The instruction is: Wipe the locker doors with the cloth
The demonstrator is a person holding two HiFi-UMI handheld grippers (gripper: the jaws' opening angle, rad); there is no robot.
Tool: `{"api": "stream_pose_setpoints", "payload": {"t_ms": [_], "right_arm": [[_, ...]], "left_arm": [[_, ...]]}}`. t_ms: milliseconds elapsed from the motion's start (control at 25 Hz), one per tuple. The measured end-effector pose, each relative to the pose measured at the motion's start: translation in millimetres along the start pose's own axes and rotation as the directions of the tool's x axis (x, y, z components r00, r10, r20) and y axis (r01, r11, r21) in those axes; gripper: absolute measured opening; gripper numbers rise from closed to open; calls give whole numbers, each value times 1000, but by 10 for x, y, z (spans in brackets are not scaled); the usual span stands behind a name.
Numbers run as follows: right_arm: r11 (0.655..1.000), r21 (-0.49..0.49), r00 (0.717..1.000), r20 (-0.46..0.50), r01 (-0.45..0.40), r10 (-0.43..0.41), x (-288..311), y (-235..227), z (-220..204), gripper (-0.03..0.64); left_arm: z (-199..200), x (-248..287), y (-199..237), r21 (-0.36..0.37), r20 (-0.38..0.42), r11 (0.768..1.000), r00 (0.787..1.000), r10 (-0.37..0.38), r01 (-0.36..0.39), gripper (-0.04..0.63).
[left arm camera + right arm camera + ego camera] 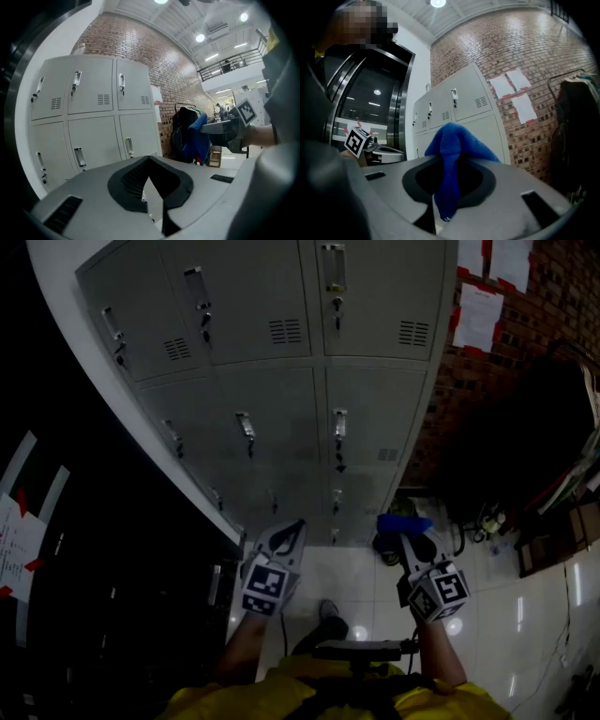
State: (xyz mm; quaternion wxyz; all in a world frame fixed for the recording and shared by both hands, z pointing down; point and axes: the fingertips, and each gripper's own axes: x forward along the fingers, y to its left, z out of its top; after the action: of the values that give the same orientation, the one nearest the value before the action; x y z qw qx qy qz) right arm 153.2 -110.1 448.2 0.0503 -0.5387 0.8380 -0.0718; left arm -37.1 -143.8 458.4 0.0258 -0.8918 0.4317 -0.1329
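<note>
The grey lockers (272,409) stand ahead of me, with several closed doors that have handles and vents. They also show in the left gripper view as lockers (93,126) and in the right gripper view as lockers (464,108). My right gripper (405,532) is shut on a blue cloth (403,522), which droops between its jaws as the cloth (451,159). It hangs short of the lockers' lower right corner. My left gripper (298,524) is shut with nothing in it and points at the bottom row of doors, clear of them. From the left gripper (149,159) I see the cloth (197,133) off to the right.
A brick wall (469,381) with taped papers (476,317) adjoins the lockers on the right. Dark clothes hang on a rack (534,446) further right. Dark glass doors (84,549) lie to the left. Glossy white floor tiles (525,634) are underfoot.
</note>
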Motion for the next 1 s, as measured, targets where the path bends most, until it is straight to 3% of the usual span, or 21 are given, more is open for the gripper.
{"api": "stream_pose_setpoints", "payload": {"t_ms": [240,440,840,1000], "right_arm": [[1000,-5,1000,17,22,-22,-1128,536,-17,66],[1000,-15,999,51,3,-2,-1764,1088,69,66],[999,15,997,52,48,-48,-2304,2005,-65,64],[1000,16,999,35,1,-1,-2182,2610,-166,64]], "left_arm": [[-134,-1021,-781,-8,-11,1000,1000,-27,26,-8],[-145,-1747,-1102,-2,1,1000,1000,-16,16,-8],[-321,-2693,-1154,25,7,998,998,-59,59,-8],[-460,-3240,-893,21,0,998,999,-51,51,-8]]}}
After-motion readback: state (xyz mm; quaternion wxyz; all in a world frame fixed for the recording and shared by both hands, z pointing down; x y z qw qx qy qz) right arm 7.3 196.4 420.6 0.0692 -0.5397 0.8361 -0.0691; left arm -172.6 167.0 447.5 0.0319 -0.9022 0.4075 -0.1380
